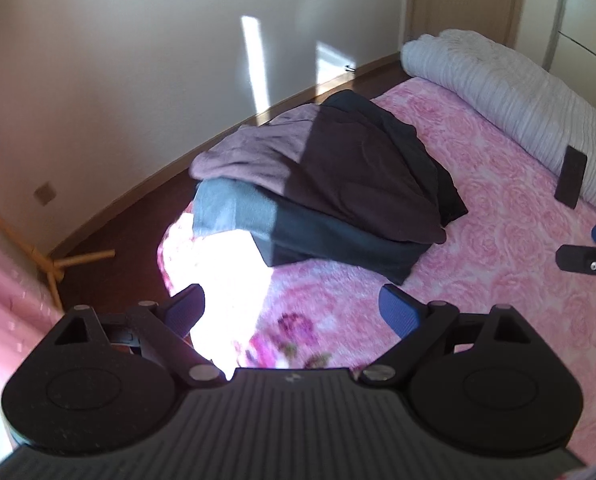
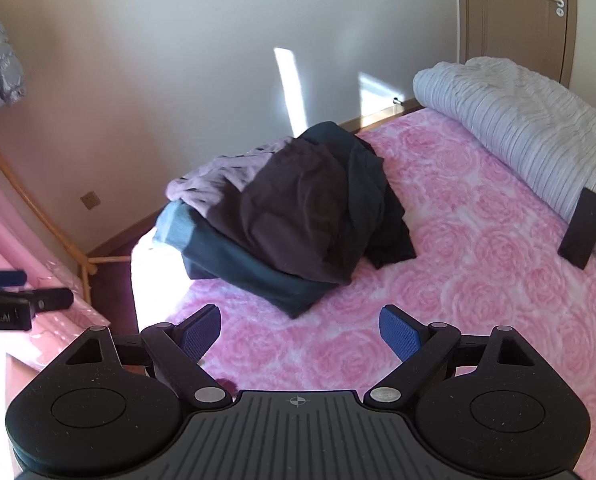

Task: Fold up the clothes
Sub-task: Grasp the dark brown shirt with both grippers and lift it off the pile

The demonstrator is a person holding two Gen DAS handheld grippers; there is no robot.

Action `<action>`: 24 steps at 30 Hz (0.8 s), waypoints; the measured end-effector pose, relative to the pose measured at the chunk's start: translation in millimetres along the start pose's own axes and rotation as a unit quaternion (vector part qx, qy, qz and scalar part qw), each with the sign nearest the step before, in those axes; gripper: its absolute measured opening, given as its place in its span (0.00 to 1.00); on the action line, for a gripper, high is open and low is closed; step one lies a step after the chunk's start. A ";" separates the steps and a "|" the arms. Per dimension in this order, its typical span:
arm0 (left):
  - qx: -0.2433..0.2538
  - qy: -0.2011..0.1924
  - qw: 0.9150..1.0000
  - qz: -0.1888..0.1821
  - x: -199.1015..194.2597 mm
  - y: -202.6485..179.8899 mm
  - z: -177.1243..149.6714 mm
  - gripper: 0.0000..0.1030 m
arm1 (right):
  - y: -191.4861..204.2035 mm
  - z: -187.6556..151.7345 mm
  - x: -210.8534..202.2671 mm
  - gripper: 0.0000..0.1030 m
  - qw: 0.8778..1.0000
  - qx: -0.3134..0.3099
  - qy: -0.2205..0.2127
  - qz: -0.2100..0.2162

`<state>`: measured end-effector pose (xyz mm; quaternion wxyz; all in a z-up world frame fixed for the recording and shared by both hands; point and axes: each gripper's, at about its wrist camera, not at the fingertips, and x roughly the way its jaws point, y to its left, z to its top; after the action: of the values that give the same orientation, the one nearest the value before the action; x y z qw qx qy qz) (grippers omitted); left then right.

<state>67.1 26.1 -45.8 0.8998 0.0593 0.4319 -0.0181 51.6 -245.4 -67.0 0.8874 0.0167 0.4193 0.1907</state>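
A pile of clothes (image 1: pixel 330 184) lies on the pink rose-patterned bed (image 1: pixel 498 248): a dark brown garment (image 1: pixel 354 168) on top, a lilac one (image 1: pixel 250 152) at the left, a dark teal one (image 1: pixel 338 240) beneath. The pile also shows in the right wrist view (image 2: pixel 298 208). My left gripper (image 1: pixel 292 312) is open and empty, above the bed just short of the pile. My right gripper (image 2: pixel 300 332) is open and empty, also short of the pile. The right gripper's tip shows at the left view's right edge (image 1: pixel 590 256).
A rolled striped duvet (image 2: pixel 530 128) lies along the bed's far right side, with a dark flat object (image 2: pixel 584 228) leaning on it. A wooden rack (image 2: pixel 38 208) and pink curtain (image 2: pixel 14 264) stand at the left. A door (image 2: pixel 514 16) is at the back.
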 end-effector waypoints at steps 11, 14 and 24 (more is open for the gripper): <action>0.212 -0.013 0.974 -0.076 185.0 30.3 68.6 0.88 | 22.4 53.1 146.5 0.86 0.992 -0.115 0.036 -0.046; 0.272 -0.010 0.958 -0.091 237.6 32.4 78.9 0.81 | 26.8 65.9 198.0 0.85 0.985 -0.153 0.055 -0.052; 0.362 0.025 0.923 -0.126 338.4 47.5 92.4 0.70 | 4.4 85.7 336.6 0.61 0.974 -0.185 0.122 -0.051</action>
<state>354.7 68.3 -247.9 0.7964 0.3262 0.4222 -0.2848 308.2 -111.5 -259.0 0.8256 -0.1928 0.4826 0.2199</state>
